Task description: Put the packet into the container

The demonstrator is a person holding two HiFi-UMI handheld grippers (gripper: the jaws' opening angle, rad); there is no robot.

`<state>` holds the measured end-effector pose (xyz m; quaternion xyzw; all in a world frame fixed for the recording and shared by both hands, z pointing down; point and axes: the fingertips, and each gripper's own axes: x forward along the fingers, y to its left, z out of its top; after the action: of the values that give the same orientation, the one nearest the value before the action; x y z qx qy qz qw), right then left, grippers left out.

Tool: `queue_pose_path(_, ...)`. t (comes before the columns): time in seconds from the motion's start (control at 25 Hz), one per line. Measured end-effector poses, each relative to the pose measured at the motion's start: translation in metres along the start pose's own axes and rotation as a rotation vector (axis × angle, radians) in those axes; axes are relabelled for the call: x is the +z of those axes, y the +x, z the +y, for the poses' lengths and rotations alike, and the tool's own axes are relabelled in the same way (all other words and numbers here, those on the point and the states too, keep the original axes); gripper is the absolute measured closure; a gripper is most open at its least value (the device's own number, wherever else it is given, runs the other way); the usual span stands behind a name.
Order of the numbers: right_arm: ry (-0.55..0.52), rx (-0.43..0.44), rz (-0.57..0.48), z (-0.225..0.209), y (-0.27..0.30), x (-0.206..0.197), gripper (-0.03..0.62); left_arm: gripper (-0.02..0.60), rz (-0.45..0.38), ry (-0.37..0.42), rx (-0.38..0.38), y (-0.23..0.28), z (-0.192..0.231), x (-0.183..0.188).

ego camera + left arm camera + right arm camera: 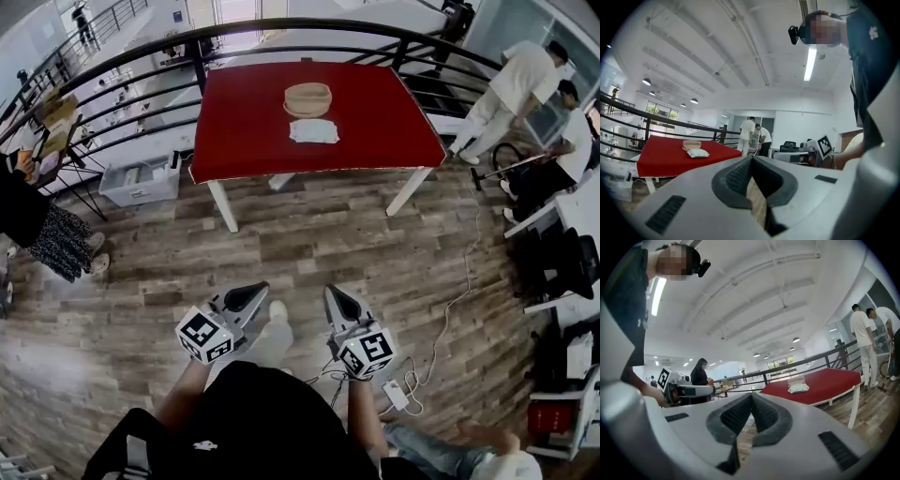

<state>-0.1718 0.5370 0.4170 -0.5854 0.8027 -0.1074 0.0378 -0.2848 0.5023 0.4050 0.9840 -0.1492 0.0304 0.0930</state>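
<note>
Left gripper [257, 290] and right gripper [331, 292] are hanging clenched, empty, short of the table [242, 127]; packet [313, 131] and container [308, 97] are awaiting approach there.

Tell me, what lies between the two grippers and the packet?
Head view: only wooden floor, then a strip of red table, lie between the left gripper, the right gripper and the packet.

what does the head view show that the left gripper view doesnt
Only the head view: the marker cube of the left gripper and the white power strip on the floor. Only the left gripper view: the ceiling light and a close look along its own shut, empty jaws. Both: the red table, container, packet and right gripper.
</note>
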Motion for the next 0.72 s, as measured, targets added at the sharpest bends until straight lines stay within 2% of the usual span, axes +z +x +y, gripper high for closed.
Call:
queue_pose_path(0.16, -0.022, -0.006, 0.008, -0.04, 0.04, 0.009, 0.574, 0.575, -0.004, -0.018, -0.012, 0.043, 0.043, 0.003)
queue_pose_path(0.52, -0.039, -0.015, 0.03, -0.145, 0.156, 0.05, 0.574, 0.575, -0.038, -0.034, -0.033, 0.152, 0.153, 0.043)
queue_pose_path(0.72, -0.013, -0.013, 0.006, -0.2, 0.202, 0.063, 0.574, 0.575, -0.02, -0.038, -0.037, 0.207, 0.2, 0.054)
